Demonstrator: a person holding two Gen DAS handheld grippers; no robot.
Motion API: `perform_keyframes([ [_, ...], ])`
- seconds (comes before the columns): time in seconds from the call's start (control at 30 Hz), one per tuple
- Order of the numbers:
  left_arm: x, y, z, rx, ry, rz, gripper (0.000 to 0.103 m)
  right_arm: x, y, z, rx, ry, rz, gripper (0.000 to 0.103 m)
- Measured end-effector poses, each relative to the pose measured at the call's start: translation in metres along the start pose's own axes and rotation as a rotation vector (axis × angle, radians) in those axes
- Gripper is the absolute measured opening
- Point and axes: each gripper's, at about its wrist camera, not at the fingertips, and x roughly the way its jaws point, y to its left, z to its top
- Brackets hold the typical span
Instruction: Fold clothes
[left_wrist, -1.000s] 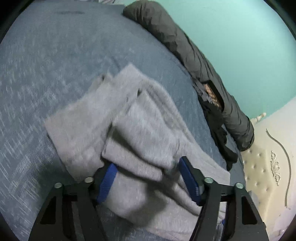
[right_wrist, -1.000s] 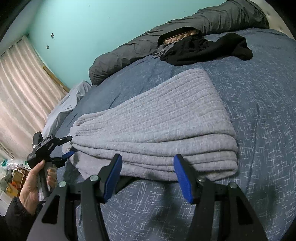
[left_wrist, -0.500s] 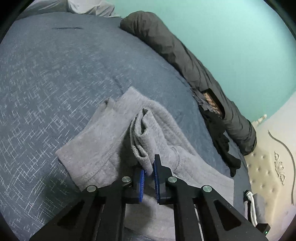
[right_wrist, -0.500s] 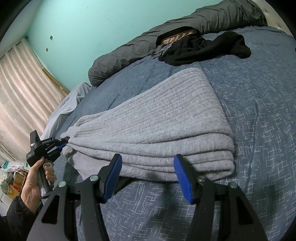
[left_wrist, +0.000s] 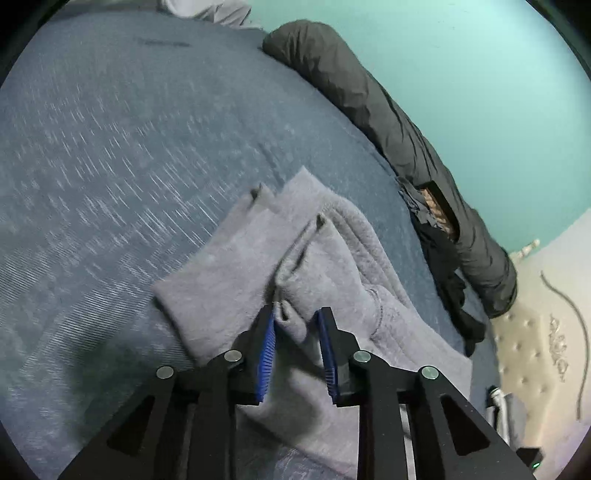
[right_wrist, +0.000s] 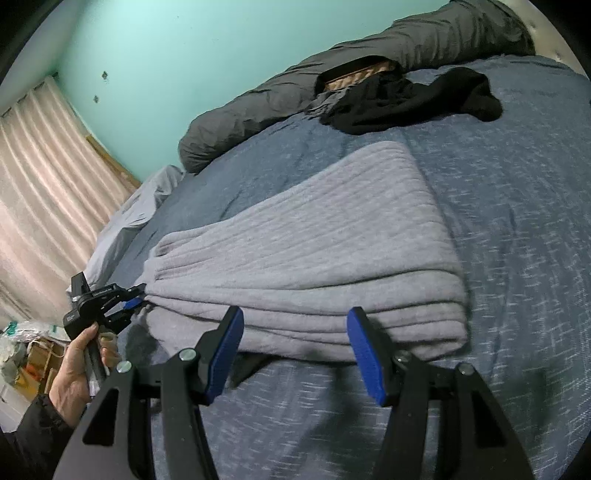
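A grey ribbed garment (right_wrist: 314, 240) lies folded in thick layers on the blue bed cover (right_wrist: 517, 221). In the left wrist view its sleeve ends (left_wrist: 258, 266) lie fanned out. My left gripper (left_wrist: 295, 314) has its jaws opening, with a small fold of grey cloth loose between them and the right pad clear of it. The right wrist view shows that same left gripper (right_wrist: 125, 299) at the garment's left end, held by a hand (right_wrist: 74, 373). My right gripper (right_wrist: 295, 317) stands open at the garment's near edge, with nothing between its fingers.
A dark grey padded cover (right_wrist: 369, 66) lies rolled along the teal wall, with a black garment (right_wrist: 406, 99) beside it on the bed. Pale curtains (right_wrist: 44, 184) hang at the left. A cream tufted headboard (left_wrist: 535, 332) stands at the bed's end.
The left jaws went from wide to pinched on a grey fold, then parted again, letting the fold go slack. The left gripper shifted slightly over the cloth. The right gripper kept still.
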Motion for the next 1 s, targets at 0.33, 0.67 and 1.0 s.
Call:
perform_keyframes([
  [0.33,-0.027,0.017,-0.010,0.034,0.024,0.042,0.056,0.040,0.081,0.023,-0.127,0.065,0.014,0.036],
  [0.67,-0.018,0.025,-0.016,0.017,0.115,-0.002,0.066,0.136,0.131,0.018,-0.186,0.218,-0.087,0.009],
  [1.0,0.007,0.020,-0.028,-0.015,0.196,-0.056,0.074,0.159,0.130,-0.005,-0.195,0.257,-0.145,0.006],
])
